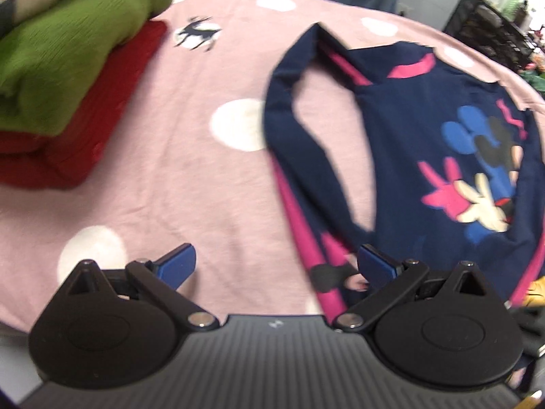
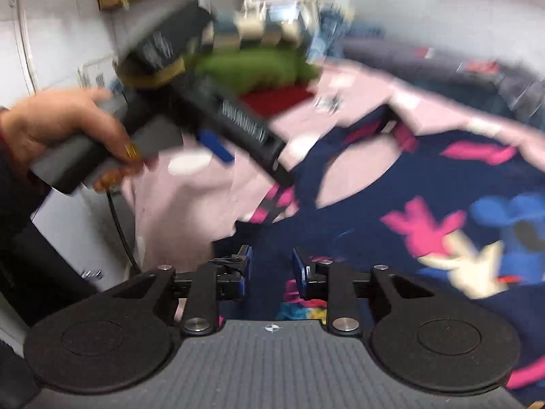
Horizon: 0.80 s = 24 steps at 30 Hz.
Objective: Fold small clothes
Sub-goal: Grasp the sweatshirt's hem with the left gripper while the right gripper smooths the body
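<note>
At nine to ten o'clock of my left wrist view a folded stack (image 1: 68, 78) sits on the pink dotted blanket (image 1: 190, 177): green on red. My left gripper (image 1: 277, 266) hangs wide open over bare blanket, nothing between its blue pads. From one to four o'clock lies the navy garment (image 1: 425, 143) with pink trim and a cartoon print, one strap looping toward twelve. In the right view my left hand (image 2: 64, 129) grips its tool at nine o'clock. My right gripper (image 2: 270, 267) is partly open above the navy cloth, holding nothing.
</note>
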### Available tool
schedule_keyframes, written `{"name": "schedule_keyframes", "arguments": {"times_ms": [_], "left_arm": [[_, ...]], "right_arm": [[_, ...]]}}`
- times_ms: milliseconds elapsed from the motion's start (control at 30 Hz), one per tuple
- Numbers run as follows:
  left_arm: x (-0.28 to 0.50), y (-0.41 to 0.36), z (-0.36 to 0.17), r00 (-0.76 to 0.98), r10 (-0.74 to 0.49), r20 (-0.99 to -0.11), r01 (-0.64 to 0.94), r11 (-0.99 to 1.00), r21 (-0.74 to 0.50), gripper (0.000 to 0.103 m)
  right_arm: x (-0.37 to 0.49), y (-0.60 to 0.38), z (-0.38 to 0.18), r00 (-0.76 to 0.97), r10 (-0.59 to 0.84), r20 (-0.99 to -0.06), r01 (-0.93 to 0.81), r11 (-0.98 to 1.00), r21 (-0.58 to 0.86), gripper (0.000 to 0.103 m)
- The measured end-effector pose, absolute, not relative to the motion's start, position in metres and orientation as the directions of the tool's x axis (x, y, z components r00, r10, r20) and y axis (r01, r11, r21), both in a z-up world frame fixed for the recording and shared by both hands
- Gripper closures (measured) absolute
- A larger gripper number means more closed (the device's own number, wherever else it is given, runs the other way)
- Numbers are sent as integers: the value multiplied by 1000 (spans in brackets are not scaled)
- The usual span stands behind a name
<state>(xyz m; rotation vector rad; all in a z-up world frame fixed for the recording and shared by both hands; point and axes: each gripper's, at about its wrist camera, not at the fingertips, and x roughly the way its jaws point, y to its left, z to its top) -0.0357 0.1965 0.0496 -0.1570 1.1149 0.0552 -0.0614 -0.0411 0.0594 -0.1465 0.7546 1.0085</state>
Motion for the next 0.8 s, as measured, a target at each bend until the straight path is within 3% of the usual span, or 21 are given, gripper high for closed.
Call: {"name": "schedule_keyframes", "arguments": {"times_ms": [67,100,133,267,367,467,500,533,600,700,800], "left_arm": [[-36,203,44,431,-40,-902,-139,984,-110,0],[-36,205,41,426,-44,-904,-145,983,-116,0],[-36,207,39,420,-49,-906,-150,981,-122,0],[-39,208,32,433,-147,-889,-141,964,-227,0],[-38,188,32,424,-180,-888,-41,975,-217,3],[-38,161,31,422,-151,-894,52,988,-142,17],[-38,155,32,434,-143,-890,75,990,-123,30],[-39,150,34,444,-153,-883,94,988,-124,53],[-39,146,37,455,-192,-869,120,981,-154,76],[-33,148,34,451,-227,-863,115,974,-196,85],[-32,178,42,493,-293,-819,40,948,-315,97]], "right_arm": [[-60,-21,42,193,700,-688,-816,504,283,40],[-66,-20,41,197,717,-669,-830,485,276,19],[-69,-20,44,185,732,-656,-844,461,275,14],[-74,-40,59,251,765,-594,-828,487,277,16],[-72,-53,66,303,763,-570,-804,526,277,8],[-67,-61,64,322,752,-575,-763,566,313,6],[-65,-63,63,322,751,-577,-750,574,328,6],[-62,-64,62,321,749,-579,-742,579,339,6],[-63,-67,61,323,745,-584,-731,588,346,6],[-62,-69,59,327,745,-582,-722,594,354,3],[-65,-75,58,335,742,-580,-719,599,352,3]]}}
